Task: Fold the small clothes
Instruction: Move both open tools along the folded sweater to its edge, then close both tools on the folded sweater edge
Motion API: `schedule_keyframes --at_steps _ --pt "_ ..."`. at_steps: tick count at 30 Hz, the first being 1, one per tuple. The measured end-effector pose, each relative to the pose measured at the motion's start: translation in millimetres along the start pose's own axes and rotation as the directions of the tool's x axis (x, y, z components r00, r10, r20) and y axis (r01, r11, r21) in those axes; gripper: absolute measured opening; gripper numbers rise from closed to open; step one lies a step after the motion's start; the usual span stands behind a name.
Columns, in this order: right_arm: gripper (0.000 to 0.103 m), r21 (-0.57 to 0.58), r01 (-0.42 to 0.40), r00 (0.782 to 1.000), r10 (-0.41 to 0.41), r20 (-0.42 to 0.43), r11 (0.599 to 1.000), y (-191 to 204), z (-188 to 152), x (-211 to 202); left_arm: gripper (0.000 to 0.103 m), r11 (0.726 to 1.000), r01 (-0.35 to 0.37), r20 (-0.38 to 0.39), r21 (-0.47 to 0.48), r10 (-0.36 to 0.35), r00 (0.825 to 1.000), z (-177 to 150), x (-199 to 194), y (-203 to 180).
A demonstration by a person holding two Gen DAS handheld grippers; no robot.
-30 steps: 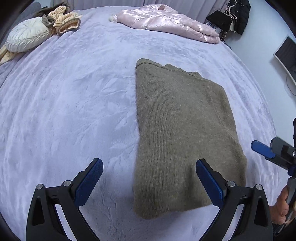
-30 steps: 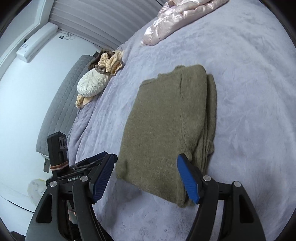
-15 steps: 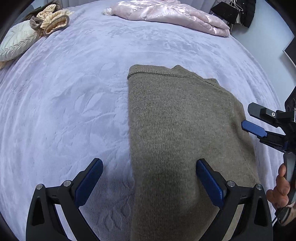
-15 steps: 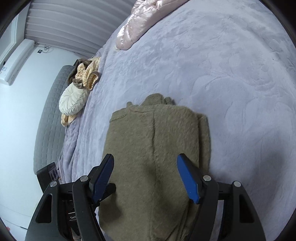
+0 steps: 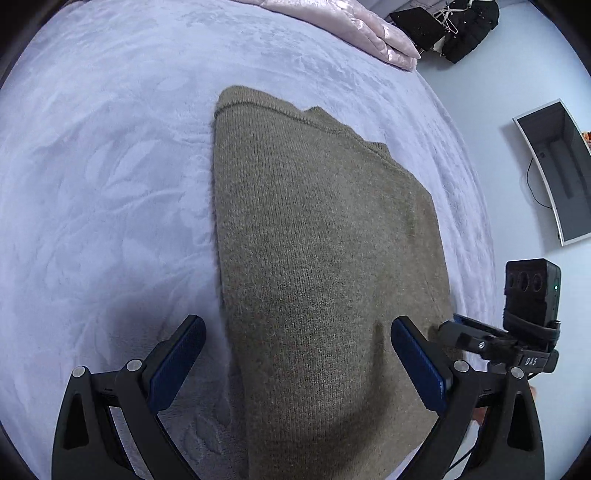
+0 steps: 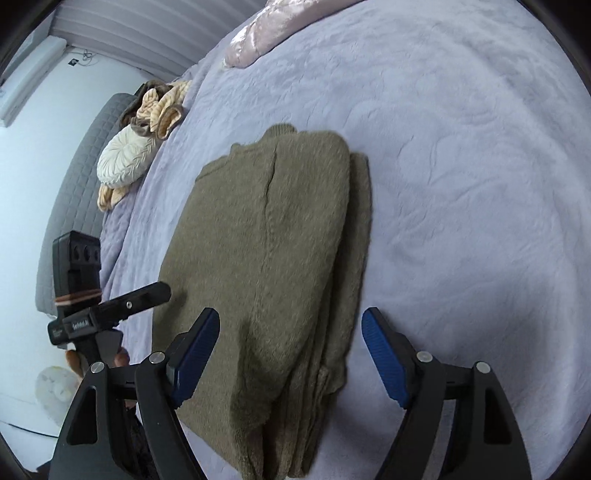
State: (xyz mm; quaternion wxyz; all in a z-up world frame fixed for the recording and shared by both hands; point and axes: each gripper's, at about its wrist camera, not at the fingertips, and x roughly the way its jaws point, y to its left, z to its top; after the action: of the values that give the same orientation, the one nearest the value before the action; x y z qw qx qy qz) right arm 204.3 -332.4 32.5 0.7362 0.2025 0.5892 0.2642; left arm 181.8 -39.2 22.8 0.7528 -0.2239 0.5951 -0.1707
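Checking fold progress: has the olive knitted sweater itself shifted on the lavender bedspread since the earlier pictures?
Cannot tell. The olive knitted sweater looms larger, yet still lies beside the cream round cushion, suggesting the cameras approached.

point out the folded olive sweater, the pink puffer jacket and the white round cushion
folded olive knit sweater (image 5: 325, 251), left wrist view, middle of top layer
shiny pink puffer jacket (image 5: 354, 29), left wrist view, quilted edge
white round ribbed cushion (image 6: 127, 157), right wrist view, centre
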Motion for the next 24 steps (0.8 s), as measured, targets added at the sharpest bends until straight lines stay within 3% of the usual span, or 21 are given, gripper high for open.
schedule_keyframes --at_steps 3,4,6,7,8,12,14,24 --pt "0.082 0.035 -0.03 0.998 0.032 -0.05 0.999 -5.8 -6.9 22.4 0.099 0.999 -0.037 -0.024 0.02 0.038 0.999 -1.3 17.0 -7.3" --pt "0.082 0.046 -0.036 0.998 0.039 -0.052 0.998 -8.7 -7.7 29.3 0.085 0.999 -0.034 -0.02 0.036 0.034 0.999 -2.1 18.0 -12.2" --pt "0.081 0.058 -0.058 0.998 0.059 -0.019 0.997 -10.3 -8.9 33.9 0.069 0.998 -0.048 -0.008 0.046 0.048 0.999 -3.2 14.6 -19.3" --pt "0.078 0.056 -0.057 0.998 0.057 -0.007 0.997 -8.1 -8.7 34.2 0.064 0.997 -0.056 0.0 0.056 0.056 0.998 -4.2 12.1 -22.7" --pt "0.064 0.046 -0.052 0.999 0.052 -0.001 0.998 -4.4 -8.6 33.9 0.06 0.995 -0.066 0.008 0.072 0.065 0.998 -5.9 9.5 -26.7" --pt "0.043 -0.035 0.008 1.0 -0.007 0.024 0.999 18.1 -13.8 26.4 0.056 0.988 -0.112 0.029 0.103 0.11 0.994 -12.5 1.4 -39.5" --pt "0.039 -0.06 0.031 0.999 -0.029 0.04 0.998 28.0 -15.8 19.6 0.055 0.987 -0.123 0.034 0.107 0.12 0.992 -14.3 -3.1 -42.6" --pt "0.035 -0.124 0.083 0.995 -0.075 0.068 0.989 71.4 -33.1 -13.2 0.047 0.972 -0.183 0.059 0.149 0.176 0.983 -36.2 -42.9 -50.9"
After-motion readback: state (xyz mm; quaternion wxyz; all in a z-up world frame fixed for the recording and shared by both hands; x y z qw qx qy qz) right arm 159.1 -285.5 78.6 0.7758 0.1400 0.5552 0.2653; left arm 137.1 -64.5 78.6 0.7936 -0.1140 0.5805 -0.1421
